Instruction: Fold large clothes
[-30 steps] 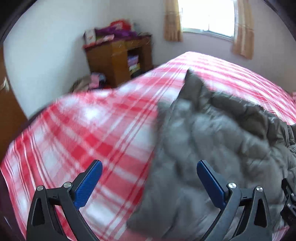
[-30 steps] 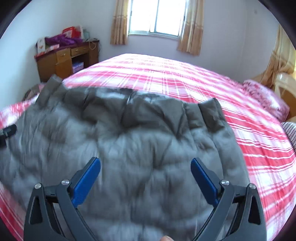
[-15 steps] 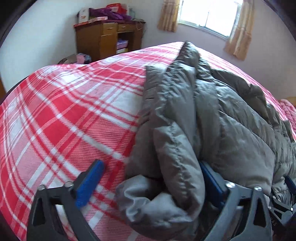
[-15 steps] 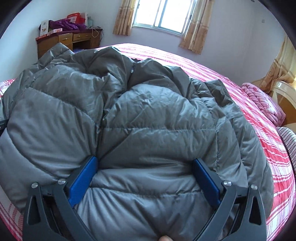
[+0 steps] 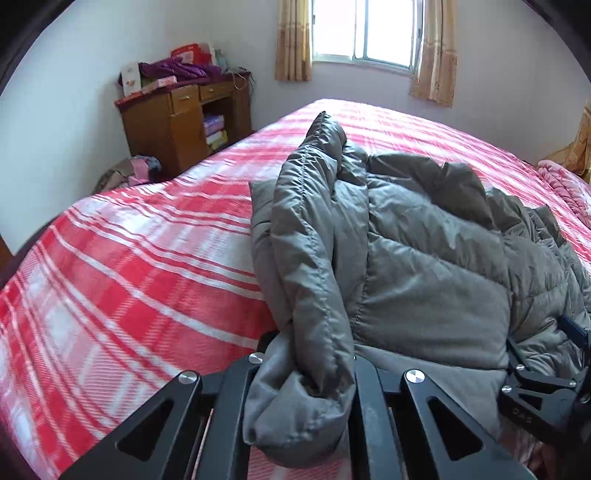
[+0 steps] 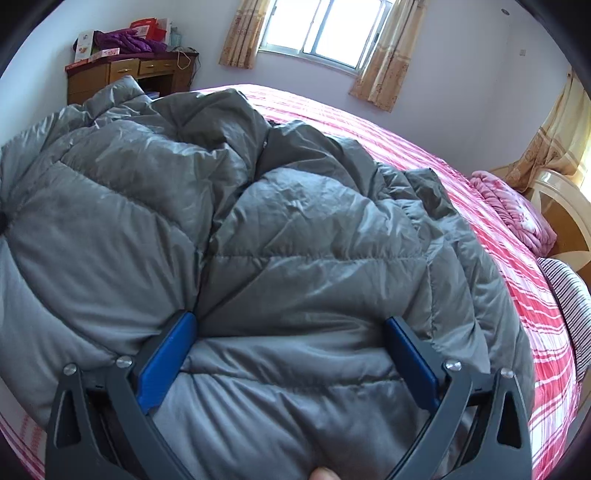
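Jaws of left gripper [image 5: 306,373] clamped on grey jacket [image 5: 424,258], right gripper [image 6: 288,339] jaws apart.

Left tongs [image 5: 306,373] have clamped onto the jacket's [image 5: 424,258] edge.

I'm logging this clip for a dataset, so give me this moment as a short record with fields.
garment: grey puffer jacket, bunched, not yet folded
surface: bed with red plaid cover
left gripper: shut on the jacket's edge
right gripper: open, jacket bulging between its fingers
background: wooden cabinet, window
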### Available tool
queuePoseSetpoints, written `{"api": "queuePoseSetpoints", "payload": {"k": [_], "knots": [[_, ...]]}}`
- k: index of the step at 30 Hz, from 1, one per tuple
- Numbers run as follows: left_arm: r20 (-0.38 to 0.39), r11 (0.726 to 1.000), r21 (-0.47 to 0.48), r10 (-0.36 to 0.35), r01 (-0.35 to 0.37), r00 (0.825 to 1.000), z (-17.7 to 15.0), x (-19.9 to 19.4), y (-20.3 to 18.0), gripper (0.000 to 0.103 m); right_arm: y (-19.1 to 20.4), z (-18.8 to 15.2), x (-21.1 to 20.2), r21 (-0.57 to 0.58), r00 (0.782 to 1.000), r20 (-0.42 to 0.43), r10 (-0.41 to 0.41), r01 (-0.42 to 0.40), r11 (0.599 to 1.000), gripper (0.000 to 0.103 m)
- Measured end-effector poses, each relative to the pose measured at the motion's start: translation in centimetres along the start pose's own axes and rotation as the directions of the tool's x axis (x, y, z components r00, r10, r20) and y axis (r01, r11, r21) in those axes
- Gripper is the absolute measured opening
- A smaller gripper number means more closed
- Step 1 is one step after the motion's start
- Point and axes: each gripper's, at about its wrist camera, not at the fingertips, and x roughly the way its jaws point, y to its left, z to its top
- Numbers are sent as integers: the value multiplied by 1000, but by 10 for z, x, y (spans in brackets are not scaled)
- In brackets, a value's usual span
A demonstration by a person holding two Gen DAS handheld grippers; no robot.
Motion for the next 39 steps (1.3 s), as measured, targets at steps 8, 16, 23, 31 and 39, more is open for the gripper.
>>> {"api": "queuePoseSetpoints", "payload": {"k": [8,16,23,31,39], "knots": [[40,996,-41,83,-82,996,4,-42,58,6,60,1,-23,-64,997,31,73,-71,995,103],[109,985,66,152,-159,982,22,-74,38,6,67,6,-40,-112,984,30,175,-171,979,102],[253,971,220,39,-97,967,59,-115,-49,6,-29,10,-63,33,981,84,176,-179,983,102],[304,877,477,-93,-67,948,47,-118,-196,6,-160,-23,-52,282,999,49,19,-32,959,102],[245,710,698,-111,-96,963,-21,-66,-309,6,-261,-69,-10,427,996,-77,-52,80,900,102]]}}
